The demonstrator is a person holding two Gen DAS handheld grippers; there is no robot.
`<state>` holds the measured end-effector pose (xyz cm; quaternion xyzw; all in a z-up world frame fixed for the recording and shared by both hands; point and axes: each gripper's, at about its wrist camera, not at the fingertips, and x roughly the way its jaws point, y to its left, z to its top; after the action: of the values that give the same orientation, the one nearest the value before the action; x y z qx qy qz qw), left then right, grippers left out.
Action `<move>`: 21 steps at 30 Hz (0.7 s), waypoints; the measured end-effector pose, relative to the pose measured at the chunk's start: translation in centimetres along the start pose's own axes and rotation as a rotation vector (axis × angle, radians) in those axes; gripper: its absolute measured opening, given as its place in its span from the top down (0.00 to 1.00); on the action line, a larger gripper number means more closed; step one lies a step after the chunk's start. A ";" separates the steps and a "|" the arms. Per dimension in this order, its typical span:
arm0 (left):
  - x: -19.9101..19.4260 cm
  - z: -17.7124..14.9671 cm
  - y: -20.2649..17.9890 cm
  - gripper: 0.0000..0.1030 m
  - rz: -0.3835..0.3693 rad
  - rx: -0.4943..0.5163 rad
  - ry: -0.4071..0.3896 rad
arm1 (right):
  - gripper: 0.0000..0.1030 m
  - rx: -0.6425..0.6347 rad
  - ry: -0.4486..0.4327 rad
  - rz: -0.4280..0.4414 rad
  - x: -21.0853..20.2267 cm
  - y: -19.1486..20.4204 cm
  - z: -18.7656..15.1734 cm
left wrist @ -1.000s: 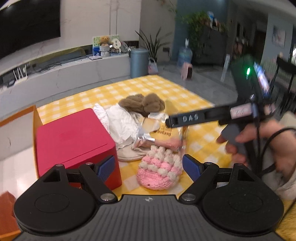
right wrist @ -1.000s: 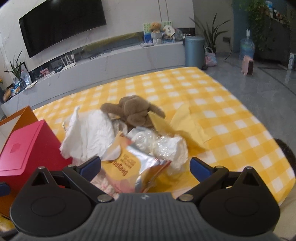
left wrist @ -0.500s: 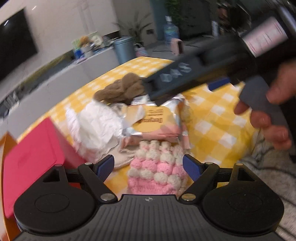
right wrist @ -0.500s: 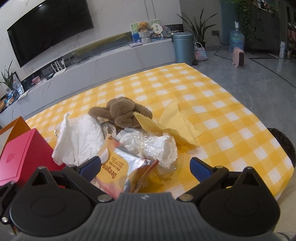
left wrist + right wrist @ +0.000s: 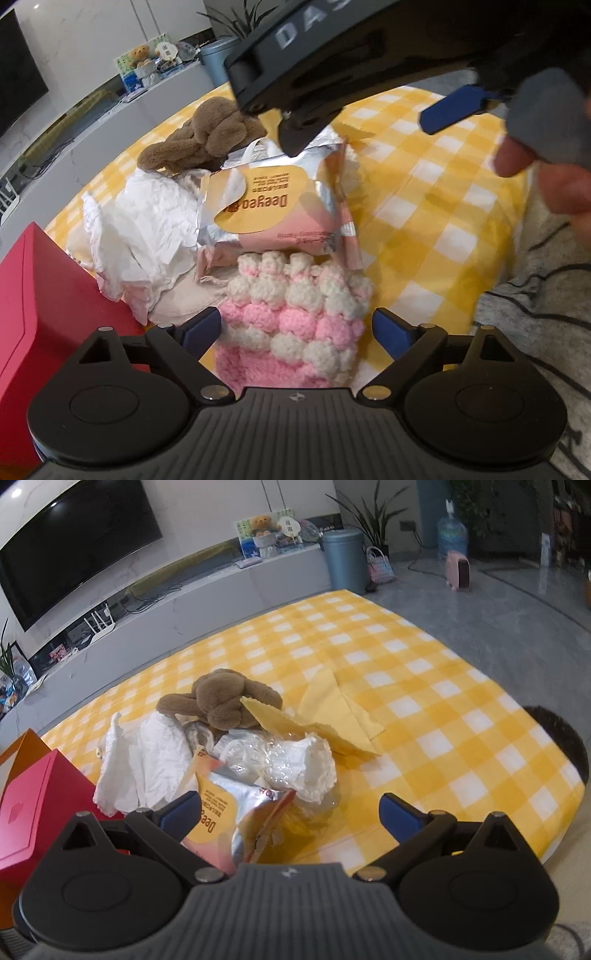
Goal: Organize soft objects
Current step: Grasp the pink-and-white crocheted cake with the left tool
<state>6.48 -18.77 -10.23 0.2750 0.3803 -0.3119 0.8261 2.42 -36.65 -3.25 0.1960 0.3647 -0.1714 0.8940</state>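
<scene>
A pink and white crocheted pouch (image 5: pixel 295 317) lies between the open fingers of my left gripper (image 5: pixel 297 330), close to the camera. Behind it lies a foil snack packet (image 5: pixel 273 199), crumpled white paper (image 5: pixel 136 225) and a brown plush toy (image 5: pixel 207 136). My right gripper (image 5: pixel 290 810) is open above the snack packet (image 5: pixel 229 812), not closed on it. It also shows in the left wrist view (image 5: pixel 369 125), hovering over the pile. Crumpled clear plastic (image 5: pixel 280 760), the plush toy (image 5: pixel 221 701) and a yellow cloth (image 5: pixel 332 720) lie ahead.
A red box (image 5: pixel 33 306) stands at the left of the pile, with an orange box (image 5: pixel 22 749) behind it. The yellow checked tablecloth (image 5: pixel 424 686) stretches to the right. A grey bin (image 5: pixel 343 561) and a TV console stand beyond the table.
My left gripper has moved closer, so the crocheted pouch now sits between its fingers. My right gripper has come in over the pile, lower over the snack packet.
</scene>
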 end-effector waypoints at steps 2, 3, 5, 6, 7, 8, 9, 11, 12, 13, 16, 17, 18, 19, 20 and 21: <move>0.7 0.3 0.1 0.00 0.001 0.003 0.008 | 0.03 0.000 0.000 0.007 0.0 0.0 0.0; 1.0 0.3 0.1 0.00 0.003 0.002 0.008 | 0.03 -0.006 0.001 0.009 0.0 0.1 -0.1; 1.4 0.3 0.5 0.00 -0.011 -0.019 0.000 | 0.03 -0.018 0.008 0.009 0.1 0.3 -0.2; 1.5 0.3 0.8 0.00 -0.027 -0.032 -0.002 | 0.03 -0.024 0.015 0.009 0.2 0.4 -0.2; 1.6 0.3 1.1 0.00 -0.039 -0.037 -0.002 | 0.03 -0.026 0.020 0.009 0.3 0.4 -0.2; 1.6 0.3 1.1 0.00 -0.044 -0.036 -0.004 | 0.03 -0.026 0.024 0.009 0.4 0.4 -0.2; 1.5 0.2 1.1 0.00 -0.045 -0.035 -0.006 | 0.03 -0.024 0.027 0.009 0.4 0.4 -0.2; 1.3 0.1 1.0 0.00 -0.050 -0.037 -0.012 | 0.03 -0.018 0.028 0.014 0.4 0.3 -0.2; 1.2 0.1 0.9 0.00 -0.049 -0.034 -0.013 | 0.03 -0.015 0.029 0.018 0.4 0.3 -0.2; 1.0 0.0 0.9 0.02 -0.049 -0.033 -0.016 | 0.03 -0.012 0.030 0.023 0.3 0.3 -0.2; 0.5 -0.2 1.1 0.16 -0.049 -0.043 -0.029 | 0.03 -0.006 0.037 0.035 0.3 0.3 -0.2; 0.2 -0.3 1.1 0.18 -0.047 -0.044 -0.032 | 0.03 -0.005 0.039 0.038 0.3 0.3 -0.2; 0.0 -0.3 1.1 0.24 -0.047 -0.041 -0.038 | 0.03 -0.005 0.040 0.038 0.4 0.3 -0.2; -0.2 -0.3 1.1 0.31 -0.047 -0.037 -0.043 | 0.03 -0.005 0.041 0.039 0.4 0.4 -0.2; -0.4 -0.4 1.1 0.36 -0.046 -0.030 -0.048 | 0.03 -0.005 0.043 0.039 0.4 0.4 -0.3; -0.6 -0.4 1.0 0.40 -0.042 -0.026 -0.051 | 0.03 -0.005 0.044 0.040 0.5 0.4 -0.3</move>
<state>6.75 -17.65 -9.74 0.2481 0.3689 -0.3310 0.8324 2.76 -36.23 -3.65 0.2049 0.3809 -0.1481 0.8894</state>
